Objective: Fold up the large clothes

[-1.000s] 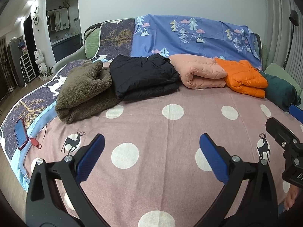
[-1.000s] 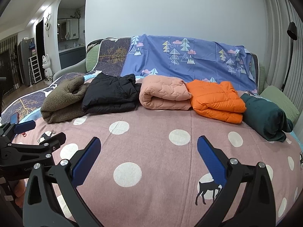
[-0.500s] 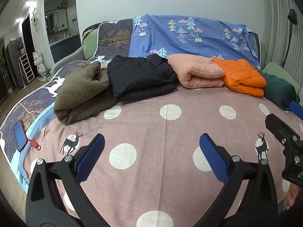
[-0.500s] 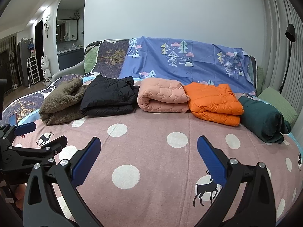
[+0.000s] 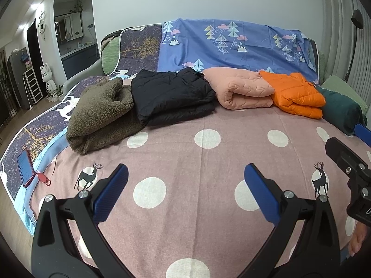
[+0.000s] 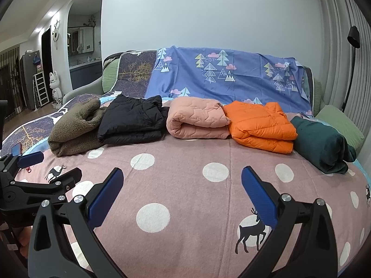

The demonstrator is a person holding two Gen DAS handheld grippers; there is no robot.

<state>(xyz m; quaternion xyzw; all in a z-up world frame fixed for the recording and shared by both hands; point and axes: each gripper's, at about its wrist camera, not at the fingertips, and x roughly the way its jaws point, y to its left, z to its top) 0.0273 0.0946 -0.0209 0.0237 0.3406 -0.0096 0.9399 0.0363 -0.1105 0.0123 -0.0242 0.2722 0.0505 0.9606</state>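
Both the left gripper point(image 5: 185, 178) and right gripper point(image 6: 182, 183) are hanging wide apart, holding nothing, over the bed point(image 6: 185, 180); five folded clothes, the orange jacket point(image 6: 259, 125) maybe fourth, are lying behind them

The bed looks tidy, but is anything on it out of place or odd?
Mostly not: five folded garments line the back in a row. The odd bits are a phone and a red tag near the bed's left edge, not laundry.
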